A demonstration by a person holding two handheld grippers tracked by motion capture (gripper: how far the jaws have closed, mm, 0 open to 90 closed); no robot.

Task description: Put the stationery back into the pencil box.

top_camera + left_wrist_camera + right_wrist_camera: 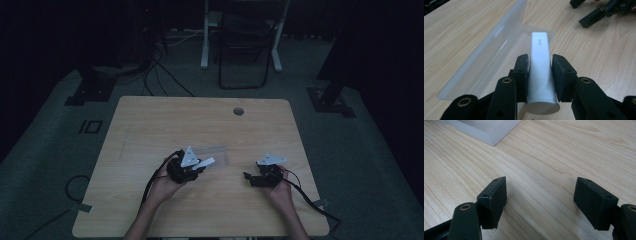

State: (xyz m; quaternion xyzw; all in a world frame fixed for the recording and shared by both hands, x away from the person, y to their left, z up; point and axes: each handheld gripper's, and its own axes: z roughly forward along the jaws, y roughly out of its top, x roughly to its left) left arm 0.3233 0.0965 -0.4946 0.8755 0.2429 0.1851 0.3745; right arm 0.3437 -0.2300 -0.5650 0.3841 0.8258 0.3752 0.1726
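Note:
My left gripper is shut on a white tube, with both black pads pressed to its sides near the cap end. The tube's flat crimped end points out over a clear plastic case that lies open on the table. In the high view the left gripper holds the white tube just in front of the clear case. My right gripper stands open just above bare wood, with nothing between its jaws. In the high view the right gripper rests to the right of the case.
The light wooden table has a round cable hole near its far edge. A corner of the clear case lies ahead of the right gripper. On the dark floor behind the table stand a chair and several cables.

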